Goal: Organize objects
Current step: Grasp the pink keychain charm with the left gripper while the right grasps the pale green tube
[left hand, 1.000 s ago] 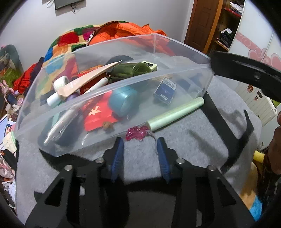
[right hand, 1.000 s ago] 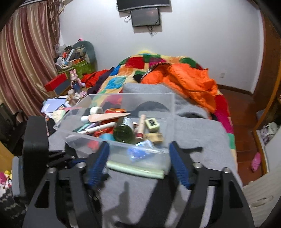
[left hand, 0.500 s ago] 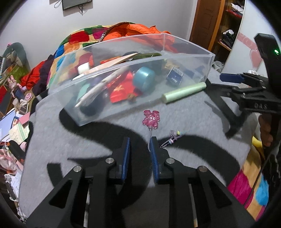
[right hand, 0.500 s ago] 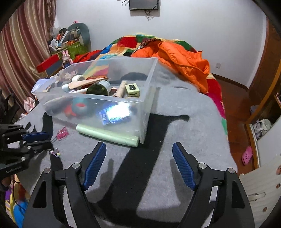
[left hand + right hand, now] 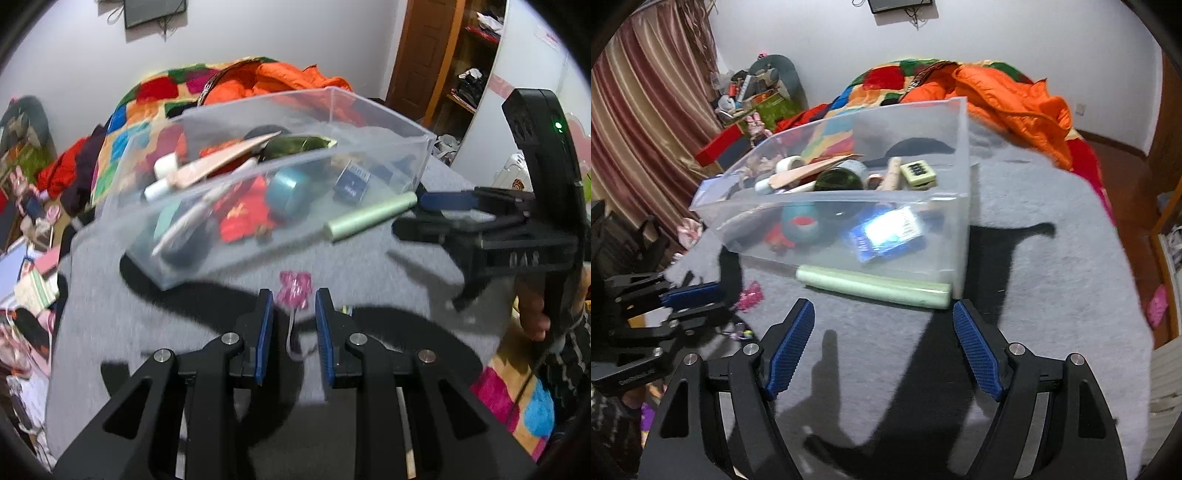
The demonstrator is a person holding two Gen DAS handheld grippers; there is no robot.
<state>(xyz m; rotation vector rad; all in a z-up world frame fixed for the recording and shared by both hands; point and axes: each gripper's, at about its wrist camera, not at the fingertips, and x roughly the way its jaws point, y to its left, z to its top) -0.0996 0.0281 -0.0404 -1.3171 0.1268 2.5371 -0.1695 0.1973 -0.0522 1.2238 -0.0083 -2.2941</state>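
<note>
A: Closing lately, the left gripper's (image 5: 294, 306) jaws straddle the pink charm's (image 5: 294, 293) cord on the grey blanket (image 5: 369, 266), pads not pressing.

B: It should pinch lower. The right gripper (image 5: 883, 308) gapes empty by the green roll (image 5: 873, 288).

I see the clear plastic storage bin (image 5: 955, 192) standing on the grey fleece blanket (image 5: 1052, 258), the pale green rolled tube (image 5: 871, 286) lying against its near wall (outside it). The small pink charm (image 5: 294, 289) lies before the bin, left of the tube.
</note>
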